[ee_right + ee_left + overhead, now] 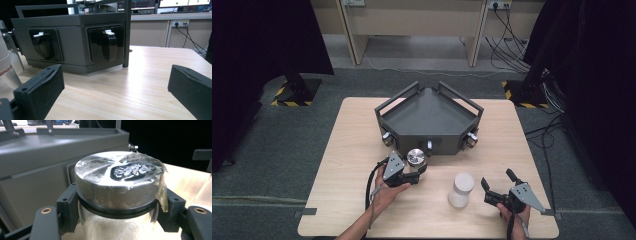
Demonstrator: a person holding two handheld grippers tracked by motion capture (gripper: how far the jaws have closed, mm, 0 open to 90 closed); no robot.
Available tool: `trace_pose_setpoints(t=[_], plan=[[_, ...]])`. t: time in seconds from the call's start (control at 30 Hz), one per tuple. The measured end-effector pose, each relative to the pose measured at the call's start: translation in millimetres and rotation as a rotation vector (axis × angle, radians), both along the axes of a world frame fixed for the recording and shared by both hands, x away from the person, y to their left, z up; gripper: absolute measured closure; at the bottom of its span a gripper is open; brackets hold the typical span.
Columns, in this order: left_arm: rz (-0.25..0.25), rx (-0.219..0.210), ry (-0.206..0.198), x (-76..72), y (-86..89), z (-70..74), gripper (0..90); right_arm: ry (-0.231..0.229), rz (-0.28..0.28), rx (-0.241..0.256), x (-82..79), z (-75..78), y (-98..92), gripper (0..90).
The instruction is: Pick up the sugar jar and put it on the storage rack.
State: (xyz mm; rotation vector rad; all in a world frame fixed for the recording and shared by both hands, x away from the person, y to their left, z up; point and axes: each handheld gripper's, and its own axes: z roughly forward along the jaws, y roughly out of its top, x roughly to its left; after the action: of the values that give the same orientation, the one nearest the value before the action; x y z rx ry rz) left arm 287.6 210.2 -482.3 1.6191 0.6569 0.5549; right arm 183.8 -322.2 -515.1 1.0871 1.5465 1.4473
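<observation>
Looking down from the high view, a wooden table (pixel 362 150) carries a dark grey tray (pixel 429 117) with rails on its sides, set toward the far middle. Just in front of the tray's near left face stands a jar with a silver lid (pixel 416 158), and the left gripper (pixel 416 176) is clamped round it, the person's left hand (pixel 384 192) behind it. To the right of that, near the middle of the near edge, stands a white jar (pixel 461 190), apart from both grippers. The right gripper (pixel 498 186) sits at the near right, its jaws spread and holding nothing, just right of the white jar without touching it.

In the left gripper view, the jar with the silver lid (pixel 117 182) sits between the two black jaws, which press on its clear body just under the lid's black ring. Crinkled clear film covers the top of the lid. The grey tray wall (pixel 35 170) rises close behind and to the left of it.

In the right gripper view, the two black jaws stand wide apart over bare table (pixel 140 85). The tray (pixel 72 42) stands beyond them at the far left, showing two black latches with white tabs. A sliver of the white jar (pixel 5 65) shows at the left edge.
</observation>
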Motion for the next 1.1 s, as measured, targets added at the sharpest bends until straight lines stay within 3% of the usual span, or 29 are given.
trace_pose_setpoints(t=[0.63,0.9,1.1], plan=[[0.008,-0.011,-0.010,2.2,3.4,28.2,31.2,0.001,0.002,0.001,0.1,0.2,-0.5,0.6],[-0.010,-0.025,0.000,10.6,6.5,46.0,31.2,0.002,0.002,0.000,0.2,0.3,-0.5,0.5],[-0.017,0.000,-0.013,17.0,6.0,65.9,31.2,0.001,0.000,-0.002,0.0,0.3,0.1,0.3]])
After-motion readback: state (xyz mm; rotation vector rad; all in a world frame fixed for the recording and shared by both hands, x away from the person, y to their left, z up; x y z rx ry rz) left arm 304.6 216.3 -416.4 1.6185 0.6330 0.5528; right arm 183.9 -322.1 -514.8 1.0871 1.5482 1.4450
